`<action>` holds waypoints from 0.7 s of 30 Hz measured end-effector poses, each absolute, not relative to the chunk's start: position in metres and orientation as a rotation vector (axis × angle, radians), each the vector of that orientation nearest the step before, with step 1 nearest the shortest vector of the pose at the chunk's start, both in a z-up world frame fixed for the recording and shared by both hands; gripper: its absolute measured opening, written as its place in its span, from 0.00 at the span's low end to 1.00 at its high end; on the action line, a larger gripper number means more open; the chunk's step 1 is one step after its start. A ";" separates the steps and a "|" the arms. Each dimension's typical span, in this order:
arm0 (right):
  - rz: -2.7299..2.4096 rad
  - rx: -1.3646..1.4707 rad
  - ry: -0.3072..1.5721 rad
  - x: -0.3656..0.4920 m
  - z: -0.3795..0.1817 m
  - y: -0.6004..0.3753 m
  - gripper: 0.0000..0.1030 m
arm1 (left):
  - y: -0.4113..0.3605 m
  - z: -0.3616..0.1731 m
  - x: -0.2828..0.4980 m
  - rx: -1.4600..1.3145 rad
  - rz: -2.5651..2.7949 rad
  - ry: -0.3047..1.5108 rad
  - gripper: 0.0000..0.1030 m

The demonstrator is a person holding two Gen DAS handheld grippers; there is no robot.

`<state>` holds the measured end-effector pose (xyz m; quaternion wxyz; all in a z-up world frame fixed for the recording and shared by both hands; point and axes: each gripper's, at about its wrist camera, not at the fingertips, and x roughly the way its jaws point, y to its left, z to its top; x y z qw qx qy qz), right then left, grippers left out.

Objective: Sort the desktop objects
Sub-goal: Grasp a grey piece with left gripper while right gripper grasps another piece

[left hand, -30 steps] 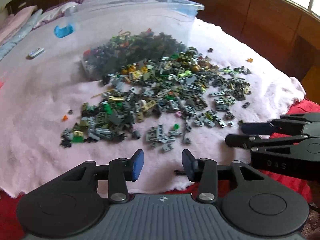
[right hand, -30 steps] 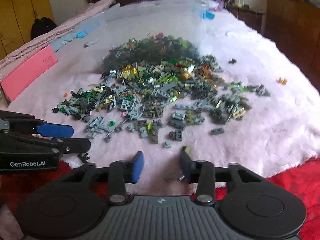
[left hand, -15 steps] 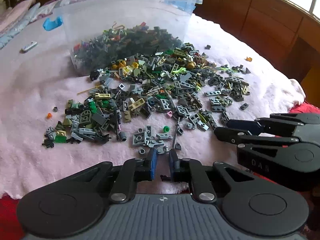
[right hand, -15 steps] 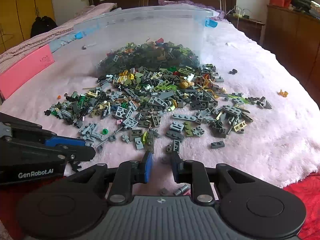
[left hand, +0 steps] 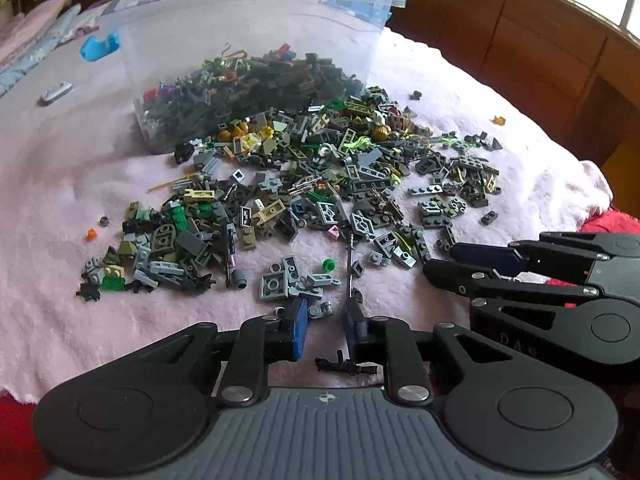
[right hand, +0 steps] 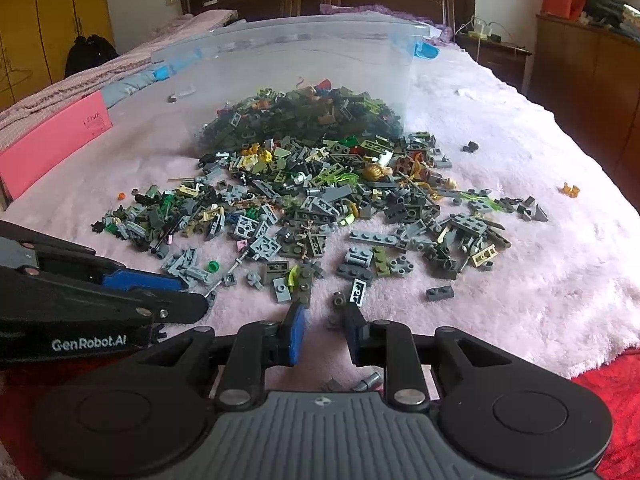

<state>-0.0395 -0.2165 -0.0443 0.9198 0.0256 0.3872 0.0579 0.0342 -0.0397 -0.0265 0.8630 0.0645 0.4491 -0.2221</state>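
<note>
**A:** What were your two tools doing nearest the cameras?

**B:** Your left hand-held gripper (left hand: 326, 328) had its jaws slightly apart and opening, with nothing pinched; a small grey piece (left hand: 319, 310) lay at the tips and a black toy gun (left hand: 346, 366) lay below them on the pink blanket (left hand: 60, 320). Your right hand-held gripper (right hand: 322, 326) was likewise opening, a narrow gap between its blue pads, gripping nothing.

**A:** And beyond them?

**B:** The spilled building bricks (right hand: 320, 208) were spread across the blanket on the bed, mostly grey with green and yellow bits. Farther back, you had the clear plastic bin (right hand: 304, 56) tipped on its side, more bricks heaped in its mouth. A pink box (right hand: 56, 140) lay at the far left.
</note>
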 end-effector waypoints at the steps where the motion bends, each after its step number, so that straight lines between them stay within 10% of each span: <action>1: 0.120 0.051 0.796 -0.040 -0.044 -0.216 0.25 | -0.040 -0.026 0.034 0.141 -0.466 0.940 0.21; 21: 0.110 0.063 0.788 -0.048 -0.037 -0.225 0.08 | -0.036 -0.011 0.022 0.167 -0.479 0.882 0.15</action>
